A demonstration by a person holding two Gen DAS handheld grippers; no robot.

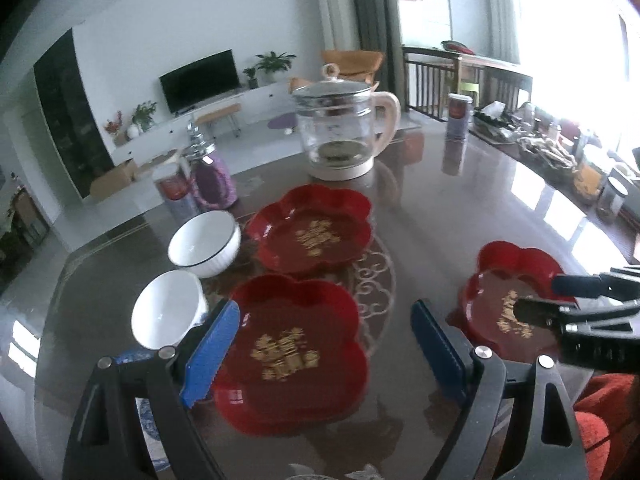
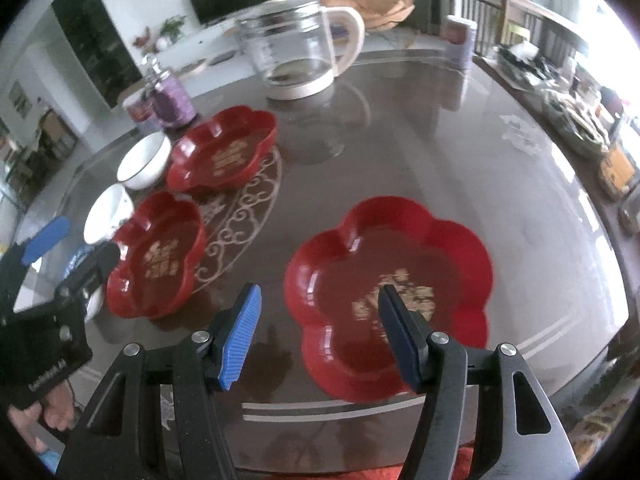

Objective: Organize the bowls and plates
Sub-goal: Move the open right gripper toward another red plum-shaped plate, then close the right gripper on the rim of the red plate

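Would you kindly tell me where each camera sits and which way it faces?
Left wrist: on the left tongs, looking down at the near red flower-shaped plate; the right tongs show at the right edge.
Right wrist: on the right tongs, above the lone red flower-shaped plate; the left tongs and a hand show.
Shared: three red plates, two white bowls, the glass kettle.

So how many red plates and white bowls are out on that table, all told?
Red flower-shaped plates: 3
White bowls: 2
Total: 5
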